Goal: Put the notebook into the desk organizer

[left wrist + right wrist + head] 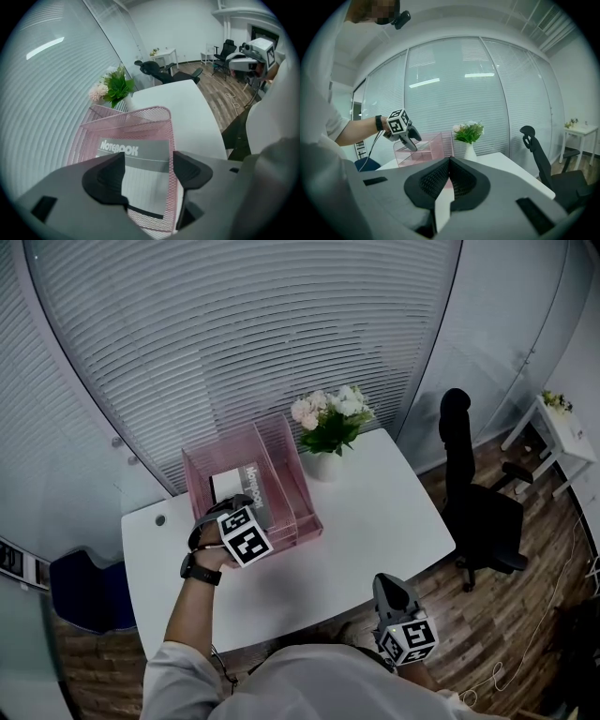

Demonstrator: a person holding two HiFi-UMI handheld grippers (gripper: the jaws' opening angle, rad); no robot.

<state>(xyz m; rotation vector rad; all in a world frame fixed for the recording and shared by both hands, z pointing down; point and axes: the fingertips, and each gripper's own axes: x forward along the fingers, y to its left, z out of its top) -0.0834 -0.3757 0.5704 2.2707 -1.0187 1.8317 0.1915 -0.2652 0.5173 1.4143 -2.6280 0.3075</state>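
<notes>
A grey and white notebook [246, 491] marked "NOTEBOOK" lies inside the pink mesh desk organizer [298, 486] at the back left of the white desk. My left gripper [234, 509] hangs over the organizer's near end. In the left gripper view its jaws [147, 171] stand wide open. The notebook [140, 176] shows in the gap beyond them, inside the mesh organizer [150, 115], and neither pad touches it. My right gripper [388, 585] is held low by the desk's front right edge, away from the organizer. Its jaws [450, 177] are shut with nothing between them.
A white vase of flowers [330, 426] stands just right of the organizer. The desk [375, 521] backs onto a glass wall with blinds. A black office chair [480, 507] stands to the right, a blue seat [89, 594] to the left, and a small white side table [565, 432] at the far right.
</notes>
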